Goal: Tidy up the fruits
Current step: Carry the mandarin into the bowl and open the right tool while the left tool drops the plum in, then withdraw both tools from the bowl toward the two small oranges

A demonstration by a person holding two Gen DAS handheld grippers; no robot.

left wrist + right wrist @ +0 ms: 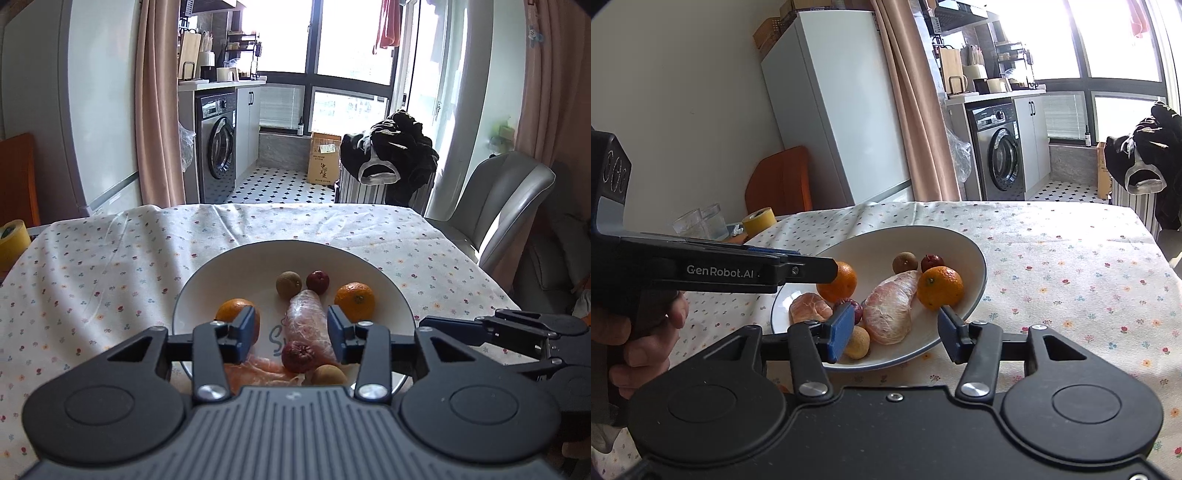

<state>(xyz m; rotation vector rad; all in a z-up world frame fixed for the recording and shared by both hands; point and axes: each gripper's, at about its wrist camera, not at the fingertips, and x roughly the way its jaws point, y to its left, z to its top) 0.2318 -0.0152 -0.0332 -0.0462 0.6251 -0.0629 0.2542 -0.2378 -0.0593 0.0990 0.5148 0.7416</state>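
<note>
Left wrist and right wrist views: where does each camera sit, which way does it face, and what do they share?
Left wrist: rides the left gripper, facing the window across the white plate; its open fingers and the right gripper show.
Right wrist: rides the right gripper, angled toward the fridge; its open fingers, the left gripper and the hand holding it show.
Shared: plate, oranges, peeled pomelo segment, washing machine.

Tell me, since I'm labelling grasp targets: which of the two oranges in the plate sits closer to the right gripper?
The orange at the plate's right side, just beyond the right gripper's right fingertip. The other orange sits farther left, behind the left gripper.
</note>
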